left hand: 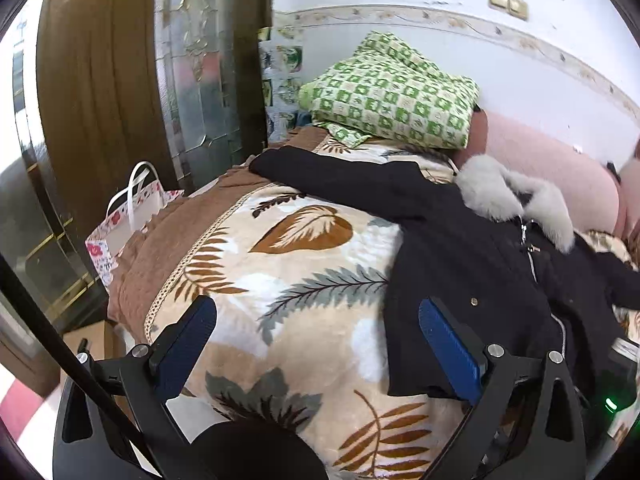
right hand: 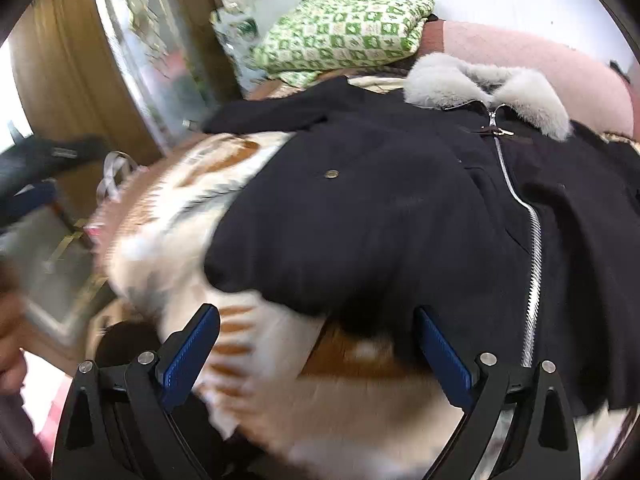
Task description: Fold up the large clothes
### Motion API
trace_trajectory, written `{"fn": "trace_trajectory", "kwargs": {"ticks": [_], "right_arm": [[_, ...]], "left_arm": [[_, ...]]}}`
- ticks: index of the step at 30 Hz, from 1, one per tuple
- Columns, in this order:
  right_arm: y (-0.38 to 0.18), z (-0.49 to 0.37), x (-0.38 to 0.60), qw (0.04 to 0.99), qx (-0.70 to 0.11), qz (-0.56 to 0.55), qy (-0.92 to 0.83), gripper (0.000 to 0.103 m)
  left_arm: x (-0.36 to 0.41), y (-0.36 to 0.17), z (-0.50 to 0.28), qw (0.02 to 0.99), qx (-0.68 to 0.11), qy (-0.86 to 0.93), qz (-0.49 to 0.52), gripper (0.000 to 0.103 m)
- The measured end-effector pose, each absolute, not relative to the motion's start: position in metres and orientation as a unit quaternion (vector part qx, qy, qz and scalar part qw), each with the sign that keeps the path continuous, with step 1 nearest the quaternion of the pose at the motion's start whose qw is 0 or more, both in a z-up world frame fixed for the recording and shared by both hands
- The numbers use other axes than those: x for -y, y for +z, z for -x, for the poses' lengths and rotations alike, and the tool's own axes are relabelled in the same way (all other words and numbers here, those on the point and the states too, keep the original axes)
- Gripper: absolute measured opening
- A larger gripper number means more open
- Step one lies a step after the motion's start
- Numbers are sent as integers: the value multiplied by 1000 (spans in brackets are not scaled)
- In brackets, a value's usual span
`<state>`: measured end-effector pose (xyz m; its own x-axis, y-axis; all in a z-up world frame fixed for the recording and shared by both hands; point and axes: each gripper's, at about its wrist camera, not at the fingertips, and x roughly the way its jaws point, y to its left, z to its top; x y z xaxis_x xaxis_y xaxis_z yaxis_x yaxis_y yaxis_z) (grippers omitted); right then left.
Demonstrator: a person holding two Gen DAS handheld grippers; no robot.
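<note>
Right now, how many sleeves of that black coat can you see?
2. One sleeve stretches out left across the leaf-print blanket toward the green checked pillow. The other sleeve lies right of the zipper, partly cut off by the picture's edge.

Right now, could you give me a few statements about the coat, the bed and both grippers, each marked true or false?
1. The black coat lies spread on the leaf-print blanket. True.
2. The coat's collar is trimmed with red fur. False: the fur collar is grey.
3. The left gripper is shut on the coat. False: it is open and holds nothing.
4. The right gripper is open, near the coat's hem. True.
5. A green checked pillow sits beyond the coat. True.
6. The coat's zipper is gold. False: it is silver.
</note>
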<state>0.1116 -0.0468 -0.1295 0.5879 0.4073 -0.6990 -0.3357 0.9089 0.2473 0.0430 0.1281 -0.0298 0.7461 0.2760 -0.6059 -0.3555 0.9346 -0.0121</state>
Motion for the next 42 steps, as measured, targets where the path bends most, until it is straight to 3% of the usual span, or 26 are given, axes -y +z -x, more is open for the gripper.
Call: {"fn": "trace_trajectory", "kwargs": {"ticks": [3,4,5,6,7,8,16,18,20,28,34,36,37,40,42], "right_arm": [[-124,-128,38,901,-386,-56,192,99],[-120,-131,38,902,-384,-61,188,89],[-118,-136,34,900,-391,-59,182,57],[-118,-141,30,896,-402,-54,183,44],[-117,-146,26,888,-411,-57,198,14],[-118,-154,20,870,-428,-73,232,2],[-95,-111,-30,852,-394,-24,344,3],[-99,-102,-5,864,-394,-21,314,21],[-107,-93,39,881,-395,-31,259,74],[-130,-41,230,895,-410,-177,11,79],[-140,-65,293,868,-389,-308,-15,83],[-147,-80,293,852,-396,-343,6,51],[-151,-89,289,842,-410,-349,21,25],[-153,-80,272,848,-429,-307,42,11],[-147,-68,249,867,-433,-242,37,11]], "left_arm": [[-134,-29,-38,933,-310,172,61,101],[-136,-28,-37,933,-308,175,58,101],[-137,-28,-37,934,-306,177,56,101],[-138,-28,-37,934,-304,179,55,101],[-140,-27,-36,935,-301,181,56,101],[-142,-25,-35,935,-298,182,58,101],[-146,-13,-29,937,-287,191,48,101],[-145,-11,-26,940,-279,191,43,101],[-142,-11,-27,942,-276,188,40,101],[-110,-33,-43,939,-313,140,35,101],[-84,-37,-42,938,-327,113,28,101],[-77,-36,-39,939,-324,116,16,101],[-75,-36,-38,939,-322,119,11,101],[-71,-35,-38,940,-319,124,0,101],[-68,-36,-39,939,-319,124,-3,101]]}}
